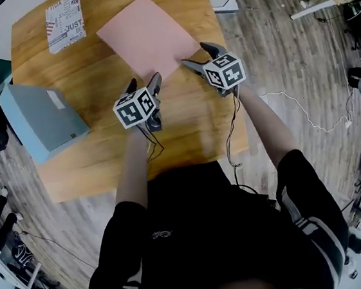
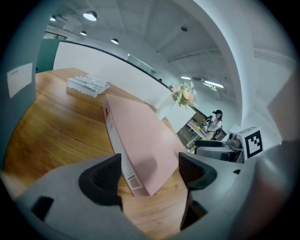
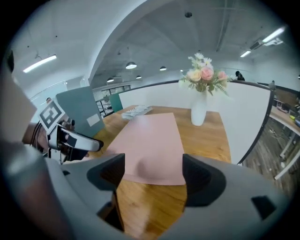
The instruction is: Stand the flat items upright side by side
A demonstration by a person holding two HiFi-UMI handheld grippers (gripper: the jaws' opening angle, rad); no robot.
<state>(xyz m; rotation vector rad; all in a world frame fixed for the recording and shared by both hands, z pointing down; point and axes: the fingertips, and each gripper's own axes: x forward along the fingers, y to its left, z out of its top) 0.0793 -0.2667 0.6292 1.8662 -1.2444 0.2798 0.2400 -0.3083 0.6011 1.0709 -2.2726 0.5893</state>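
We're looking at a light-brown wooden surface [image 1: 104,159] sitting on a grey-brown plank floor [image 1: 287,57]. Round ceiling lamps [image 3: 131,65] and long strip lights [image 3: 40,63] are glowing under a pale vaulted ceiling [image 3: 154,33], and a low white partition wall [image 3: 243,108] is running behind the surface.

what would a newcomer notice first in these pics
The pink book lying flat in the middle of the wooden table catches the eye first, with the left gripper and the right gripper both open at its near edge. Next come the grey-blue box at the table's left edge and the white vase of flowers at the far side.
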